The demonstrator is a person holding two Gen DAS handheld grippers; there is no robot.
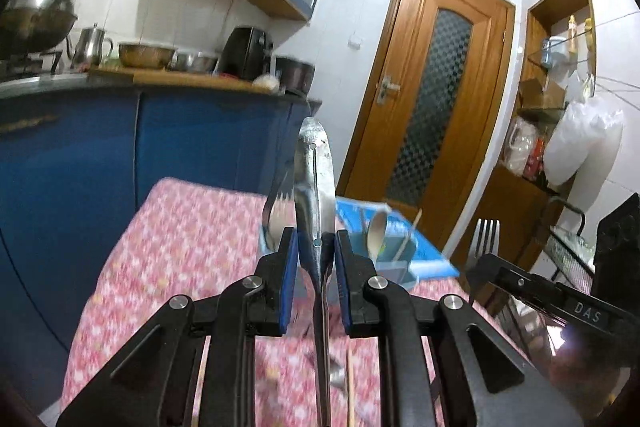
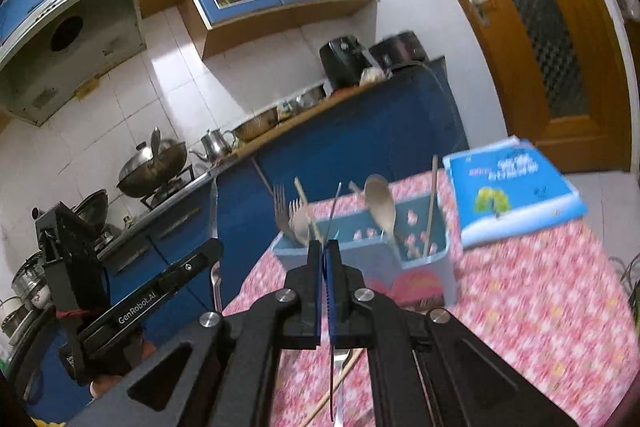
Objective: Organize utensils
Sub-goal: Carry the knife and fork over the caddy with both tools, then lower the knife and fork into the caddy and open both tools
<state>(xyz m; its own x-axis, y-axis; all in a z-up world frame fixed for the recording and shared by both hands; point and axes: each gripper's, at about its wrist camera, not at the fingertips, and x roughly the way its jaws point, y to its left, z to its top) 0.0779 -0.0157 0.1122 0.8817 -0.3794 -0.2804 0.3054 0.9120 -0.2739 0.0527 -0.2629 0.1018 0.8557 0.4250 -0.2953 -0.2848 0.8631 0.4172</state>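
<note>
My left gripper [image 1: 316,247] is shut on a metal spoon [image 1: 316,171], held upright above the pink cloth table [image 1: 180,227]. My right gripper [image 2: 323,247] is shut on a fork seen edge-on [image 2: 335,207]; its tines show in the left wrist view [image 1: 487,235]. The light blue utensil holder [image 2: 372,259] stands just beyond the right gripper, holding forks [image 2: 286,211], a spoon [image 2: 380,203] and chopsticks [image 2: 431,203]. It also shows behind the left gripper [image 1: 400,255]. Loose chopsticks [image 2: 340,383] and a utensil lie on the cloth below the grippers.
A blue book [image 2: 512,191] lies on the table right of the holder. Blue kitchen cabinets [image 1: 120,155] with pots and a kettle stand behind the table. A wooden door [image 1: 432,99] is at the back. The left gripper's body [image 2: 120,299] is at left in the right view.
</note>
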